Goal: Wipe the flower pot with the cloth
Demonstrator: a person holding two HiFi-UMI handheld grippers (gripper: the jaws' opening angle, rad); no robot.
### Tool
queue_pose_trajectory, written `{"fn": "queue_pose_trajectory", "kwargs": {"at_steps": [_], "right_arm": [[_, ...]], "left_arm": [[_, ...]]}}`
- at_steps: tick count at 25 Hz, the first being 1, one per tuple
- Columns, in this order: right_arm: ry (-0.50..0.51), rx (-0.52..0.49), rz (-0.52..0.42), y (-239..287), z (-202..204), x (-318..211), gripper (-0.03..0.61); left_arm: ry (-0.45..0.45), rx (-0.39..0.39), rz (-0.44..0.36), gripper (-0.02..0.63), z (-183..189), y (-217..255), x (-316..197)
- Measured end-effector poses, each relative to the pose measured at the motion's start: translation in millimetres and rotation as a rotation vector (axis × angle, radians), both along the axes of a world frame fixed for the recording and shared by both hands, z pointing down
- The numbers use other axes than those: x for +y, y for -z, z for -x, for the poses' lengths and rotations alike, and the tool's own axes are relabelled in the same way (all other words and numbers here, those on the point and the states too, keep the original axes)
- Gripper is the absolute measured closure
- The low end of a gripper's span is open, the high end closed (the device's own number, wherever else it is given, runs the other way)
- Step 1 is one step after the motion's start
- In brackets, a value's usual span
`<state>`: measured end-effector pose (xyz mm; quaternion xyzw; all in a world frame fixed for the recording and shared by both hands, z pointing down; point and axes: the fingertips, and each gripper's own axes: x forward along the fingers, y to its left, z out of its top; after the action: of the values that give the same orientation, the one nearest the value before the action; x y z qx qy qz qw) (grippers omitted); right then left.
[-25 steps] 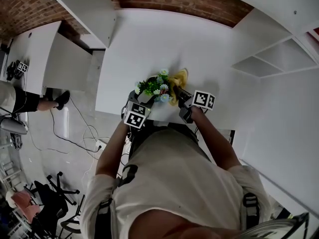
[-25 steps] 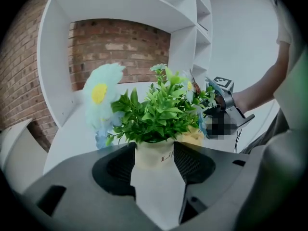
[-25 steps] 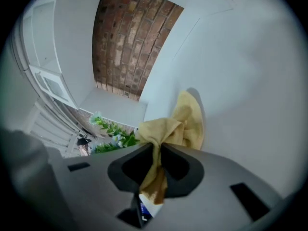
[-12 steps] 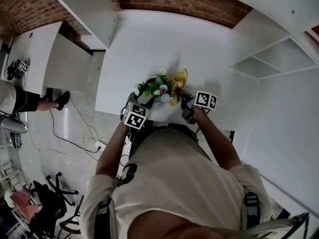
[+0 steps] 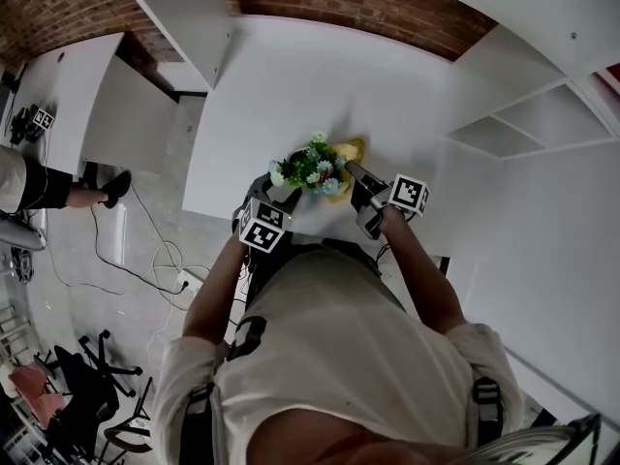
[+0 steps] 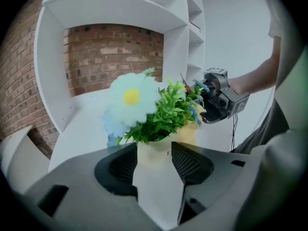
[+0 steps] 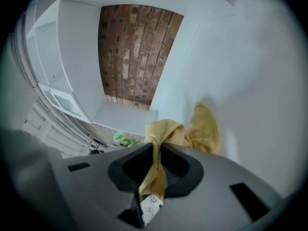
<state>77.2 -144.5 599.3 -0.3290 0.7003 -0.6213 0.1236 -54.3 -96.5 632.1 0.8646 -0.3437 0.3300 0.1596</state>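
Bracing the flower pot [image 6: 154, 159] for wiping: it sits btwn the pads of the L tongs [image 6: 154, 146], whose jaws have just been closing and look to meet its sides. The fake flowers [image 6: 130, 97] stick up past them. R tongs [image 7: 155, 153] are pressed nearly together, pinching a bunched yellow cloth [image 7: 166, 131] that trails out front, just beyond the pot's right side; contact unclear. Wiping seems barely underway. Next, prob.: press cloth onto pot wall & rub round it, w/ L grip firm so nothing tips.
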Motion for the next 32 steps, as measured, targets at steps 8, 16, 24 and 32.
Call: {"fn": "queue_pose_trajectory", "kwargs": {"at_steps": [8,16,24,32], "right_arm": [[-0.031,0.089,0.093,-40.5,17.2,30.3,0.515],[0.094,0.114,0.149,-53.1,41.3,72.2,0.517],[-0.037,0.079,0.047,-15.9,1.2,29.9,0.517],[-0.022,0.117,0.064,-26.3,20.8,34.6,0.517]], "left_arm": [[0.035,0.007,0.046,0.397,-0.4,-7.0,-6.0],[0.094,-0.026,0.031,0.408,-4.1,-7.1,1.8],[-0.033,-0.047,-0.002,0.363,11.4,1.3,-10.5],[-0.067,-0.007,0.045,0.36,-3.4,-6.6,-6.5]]}}
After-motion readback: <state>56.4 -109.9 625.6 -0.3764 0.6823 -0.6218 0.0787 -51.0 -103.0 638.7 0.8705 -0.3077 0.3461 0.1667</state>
